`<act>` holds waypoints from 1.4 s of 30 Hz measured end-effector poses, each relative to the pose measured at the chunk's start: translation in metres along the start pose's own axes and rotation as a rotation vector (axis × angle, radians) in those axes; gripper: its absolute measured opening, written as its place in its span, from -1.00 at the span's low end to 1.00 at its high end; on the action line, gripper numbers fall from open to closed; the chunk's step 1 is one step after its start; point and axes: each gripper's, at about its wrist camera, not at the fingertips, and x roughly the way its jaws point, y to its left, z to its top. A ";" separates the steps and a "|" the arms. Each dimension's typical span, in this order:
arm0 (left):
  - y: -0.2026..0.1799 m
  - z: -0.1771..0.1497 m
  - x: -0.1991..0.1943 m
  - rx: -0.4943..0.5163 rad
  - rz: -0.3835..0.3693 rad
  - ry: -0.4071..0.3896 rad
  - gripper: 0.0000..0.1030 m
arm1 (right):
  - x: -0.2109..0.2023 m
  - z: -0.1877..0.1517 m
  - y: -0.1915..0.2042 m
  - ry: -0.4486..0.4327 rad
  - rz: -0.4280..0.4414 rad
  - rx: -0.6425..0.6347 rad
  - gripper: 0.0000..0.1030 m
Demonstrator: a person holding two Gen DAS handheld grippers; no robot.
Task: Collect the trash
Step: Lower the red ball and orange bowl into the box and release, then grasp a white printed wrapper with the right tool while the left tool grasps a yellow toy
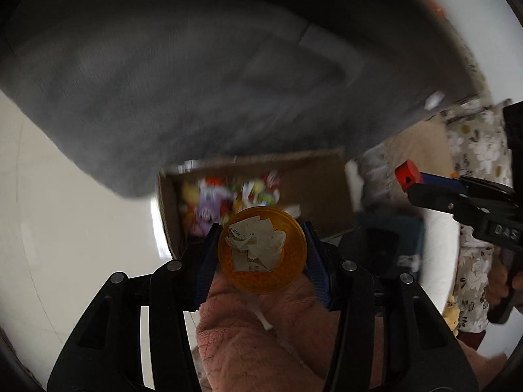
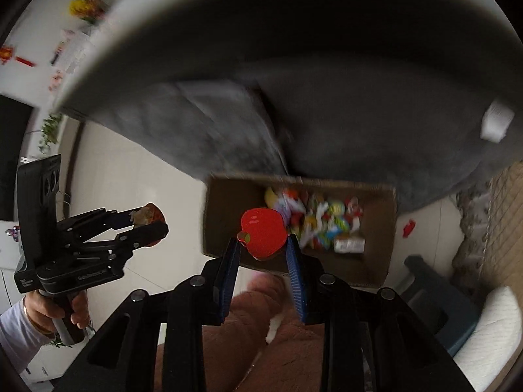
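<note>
My left gripper (image 1: 261, 251) is clamped on the orange cup (image 1: 262, 250) and my right gripper (image 2: 263, 245) on the red apple piece (image 2: 264, 236), so I should release both only once directly above the box (image 2: 376, 254) just ahead.

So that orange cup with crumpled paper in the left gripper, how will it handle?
The orange cup looks like thin plastic, so probably light and squeezable. Its round wall could slip between the pads. The crumpled paper sits loose and may fall out if tipped.
</note>
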 end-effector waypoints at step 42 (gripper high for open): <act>-0.067 0.033 -0.152 -0.076 0.209 -0.135 0.55 | -0.184 0.083 0.006 -0.427 -0.102 -0.025 0.89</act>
